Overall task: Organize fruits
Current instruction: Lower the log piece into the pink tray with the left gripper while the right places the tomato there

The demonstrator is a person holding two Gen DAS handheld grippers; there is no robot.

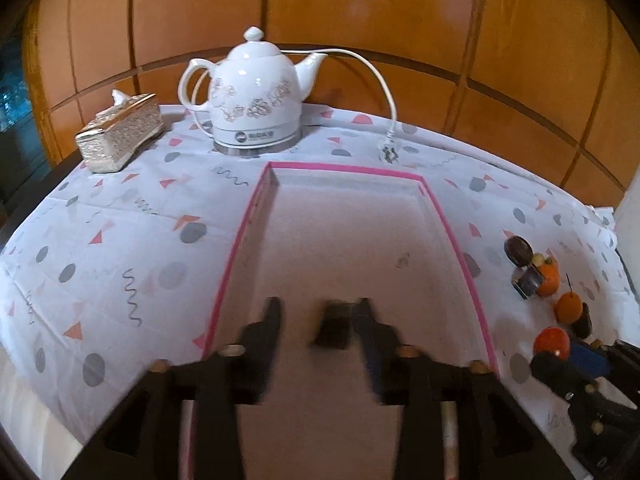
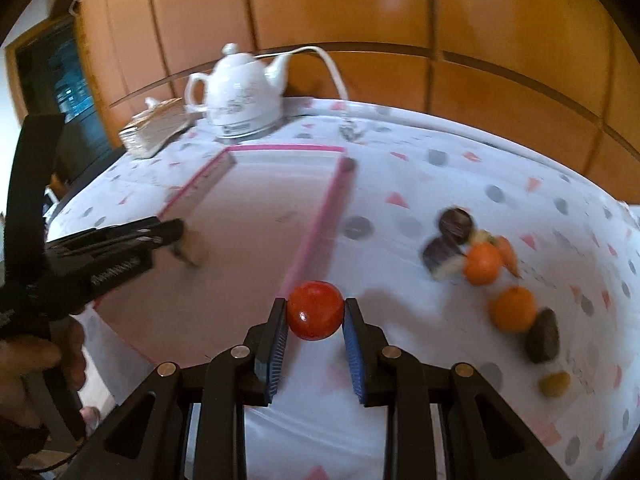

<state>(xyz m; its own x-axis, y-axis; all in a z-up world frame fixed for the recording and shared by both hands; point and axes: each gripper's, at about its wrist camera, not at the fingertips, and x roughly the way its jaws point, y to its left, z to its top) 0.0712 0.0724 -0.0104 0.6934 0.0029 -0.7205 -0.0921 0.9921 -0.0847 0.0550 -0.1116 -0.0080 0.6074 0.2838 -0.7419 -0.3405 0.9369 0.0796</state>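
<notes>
Red fruit (image 2: 315, 315): pinched between the blue pads of the right gripper (image 2: 315, 322), at the near right edge of the pink-rimmed tray (image 2: 320, 216).
Left gripper (image 1: 316, 312): jaws parted over the tray; a small dark fruit (image 1: 333, 325), blurred, sits between them, and the pads do not seem to press on it.
Loose fruit: 2 oranges (image 2: 513, 307) and several dark pieces lie on the desk cloth (image 2: 440, 184), right of the tray.
Advice: lift clear of the rim, lower inside, then release, well apart from the dark fruit.

dark item (image 1: 334, 326) by left tongs (image 1: 318, 312) blurred, unidentifiable
</notes>
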